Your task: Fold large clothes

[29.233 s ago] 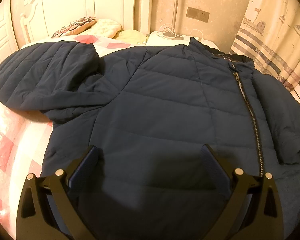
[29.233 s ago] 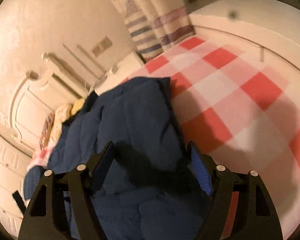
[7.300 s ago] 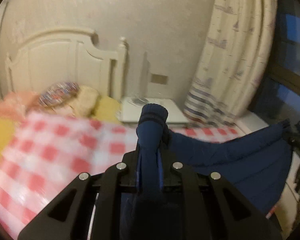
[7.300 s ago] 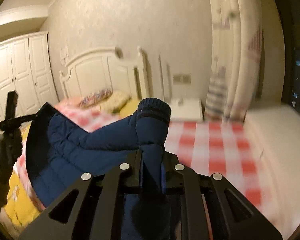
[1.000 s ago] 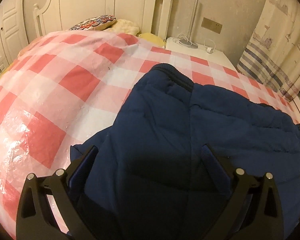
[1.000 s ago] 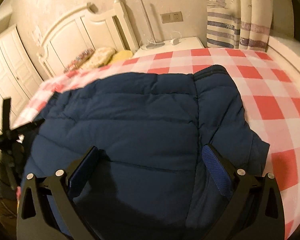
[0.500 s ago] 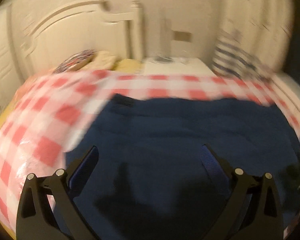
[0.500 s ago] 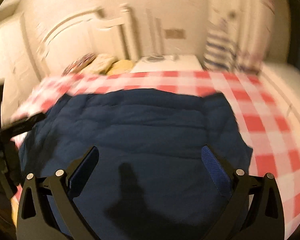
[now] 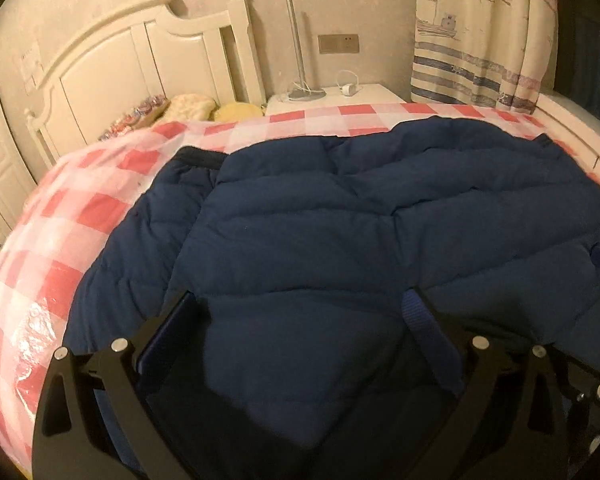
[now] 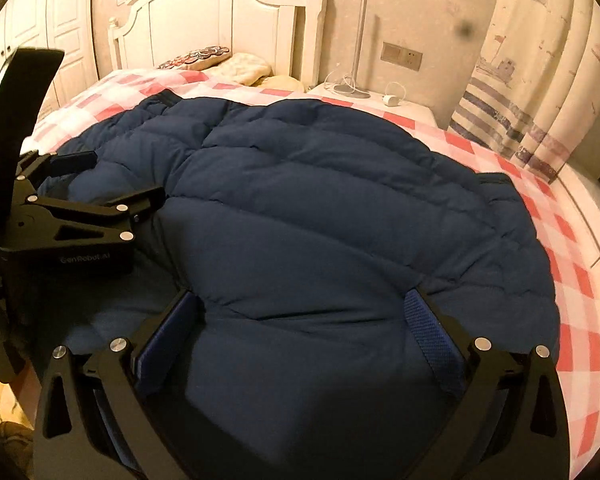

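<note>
Navy puffer jacket [image 9: 360, 216] lies spread across bed [image 9: 60, 240]. Left hand-held gripper [image 9: 300, 320] and right hand-held gripper [image 10: 304, 316] both released, hovering above near hem. Pinch hem corners deep; thick padding probably slips.

Between the jaws of the left gripper [image 9: 302, 308] lies the jacket [image 9: 360, 216]: matt navy cloth, quilted and puffy, with a ribbed knit band at its far edge. Beyond it the bed cover [image 9: 60, 240] looks like glossy, crinkled plastic film in a red check. The fingers [image 9: 428, 328] are matt black plastic with silver metal screws and rough woven blue pads. The right gripper [image 10: 302, 308] has the same finish. Past the jaws, the headboard [image 10: 220, 28] is smooth painted wood and the curtain [image 9: 480, 40] is printed cloth.
</note>
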Demonstrator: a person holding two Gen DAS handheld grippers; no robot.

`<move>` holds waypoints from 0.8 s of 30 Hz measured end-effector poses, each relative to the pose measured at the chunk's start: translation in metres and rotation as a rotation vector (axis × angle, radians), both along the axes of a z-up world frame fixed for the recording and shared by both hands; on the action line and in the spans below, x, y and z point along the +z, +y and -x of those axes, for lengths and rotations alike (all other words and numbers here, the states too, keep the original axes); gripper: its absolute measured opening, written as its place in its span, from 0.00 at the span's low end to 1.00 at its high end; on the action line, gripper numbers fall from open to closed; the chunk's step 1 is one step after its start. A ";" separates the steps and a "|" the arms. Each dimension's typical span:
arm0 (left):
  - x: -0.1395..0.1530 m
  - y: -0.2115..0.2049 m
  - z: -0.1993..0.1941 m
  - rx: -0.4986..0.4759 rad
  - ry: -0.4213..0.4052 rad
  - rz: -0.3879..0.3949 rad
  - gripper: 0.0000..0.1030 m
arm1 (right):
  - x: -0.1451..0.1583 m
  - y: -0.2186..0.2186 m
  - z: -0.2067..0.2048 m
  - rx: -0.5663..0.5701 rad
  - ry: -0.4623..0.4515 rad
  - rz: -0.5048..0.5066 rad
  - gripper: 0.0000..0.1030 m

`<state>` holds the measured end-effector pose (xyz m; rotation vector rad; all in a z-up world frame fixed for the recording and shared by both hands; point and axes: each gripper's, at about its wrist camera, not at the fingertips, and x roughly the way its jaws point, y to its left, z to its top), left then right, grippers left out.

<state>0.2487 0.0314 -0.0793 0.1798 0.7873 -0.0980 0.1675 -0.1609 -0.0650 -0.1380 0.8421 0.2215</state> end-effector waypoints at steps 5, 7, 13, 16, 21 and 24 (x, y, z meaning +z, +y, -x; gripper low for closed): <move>0.017 0.054 0.026 0.102 -0.041 0.067 0.98 | 0.026 -0.022 0.022 -0.040 -0.051 -0.018 0.95; 0.012 0.079 0.026 0.163 -0.028 0.060 0.98 | 0.030 -0.047 0.031 -0.096 -0.060 -0.042 0.95; -0.005 0.094 0.026 0.138 -0.030 0.041 0.98 | -0.009 -0.098 0.035 -0.125 -0.008 -0.191 0.96; -0.006 0.089 0.024 0.139 -0.027 0.019 0.98 | -0.008 -0.091 0.033 -0.130 0.006 -0.150 0.96; -0.007 0.095 0.023 0.133 -0.018 0.059 0.98 | 0.004 -0.083 0.041 -0.213 0.014 -0.094 0.95; -0.008 0.093 0.024 0.136 -0.022 0.049 0.98 | 0.032 -0.054 0.061 -0.161 -0.108 -0.075 0.95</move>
